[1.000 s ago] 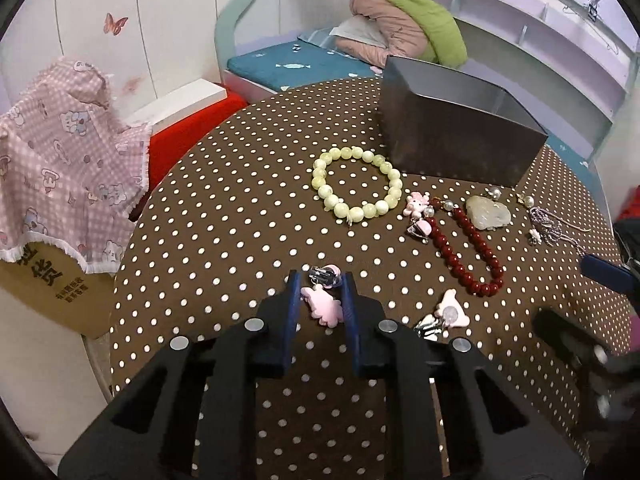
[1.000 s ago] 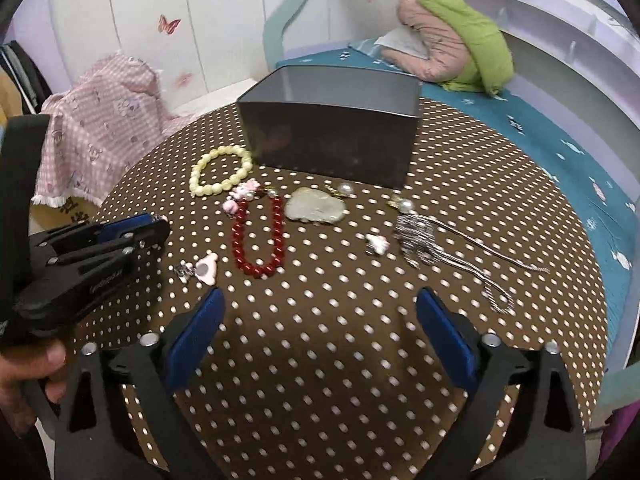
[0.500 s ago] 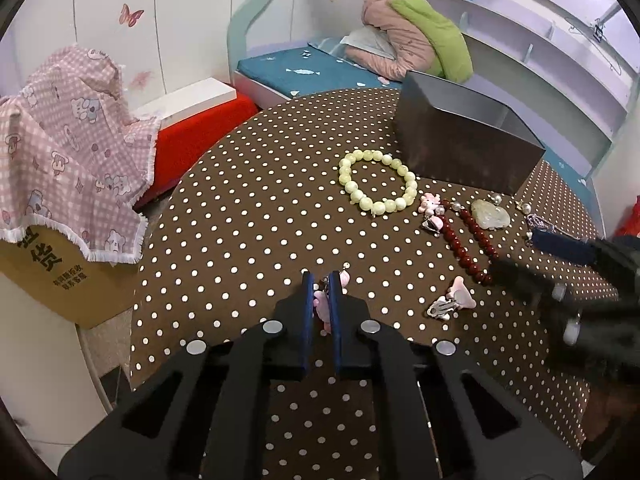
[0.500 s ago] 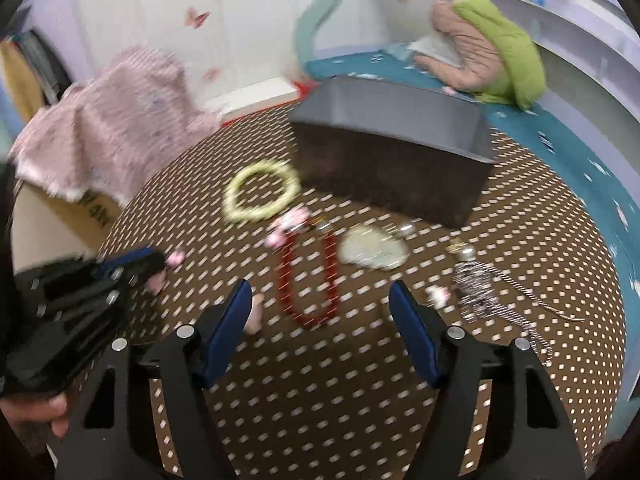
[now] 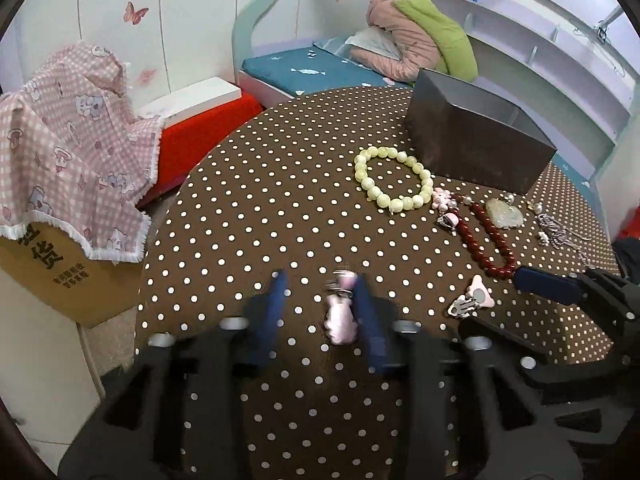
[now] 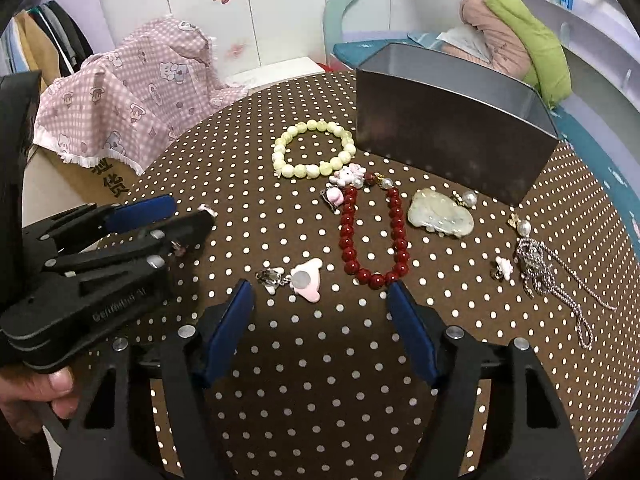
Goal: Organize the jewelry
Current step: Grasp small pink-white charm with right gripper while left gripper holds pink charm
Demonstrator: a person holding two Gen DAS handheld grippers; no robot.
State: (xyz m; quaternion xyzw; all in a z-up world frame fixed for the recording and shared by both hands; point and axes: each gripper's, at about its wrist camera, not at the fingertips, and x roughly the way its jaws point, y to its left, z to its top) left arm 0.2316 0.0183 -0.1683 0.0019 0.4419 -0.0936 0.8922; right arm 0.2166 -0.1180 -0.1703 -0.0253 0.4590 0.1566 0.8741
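1. Left tongs [image 5: 320,304]: blue pads apart and blurred in the left wrist view, a pink hair clip [image 5: 340,316] lying between them against the right-hand pad; cannot tell whether the clip is gripped or loose on the counter [image 5: 248,216]
2. Same left tongs [image 6: 176,220] from the right wrist view: black arms side-on with blue tips showing, only a pale sliver of the clip peeking past the tip, so no better answer there
3. Right tongs [image 6: 320,300]: wide open, nothing between the pads, hovering over the dotted cloth just short of a pink clip-on earring [image 6: 304,280] and the near end of the red bead bracelet [image 6: 372,236]
4. Only a blue tip and black arm of the right tongs [image 5: 548,288] at the left view's right edge, beside the same earring [image 5: 476,296]
5. Farther out: pale green bead bracelet [image 6: 312,148] lying flat near the dark metal box [image 6: 452,144], pink charm [image 6: 348,176] just beside it and touching the red bracelet's top
6. Clear in the right view only: jade pendant [image 6: 440,216], pearl earring [image 6: 520,226] and silver chain [image 6: 560,276], spread right of the red bracelet in front of the box
7. Left view alone looks into the box [image 5: 476,140], open at the top; contents not visible
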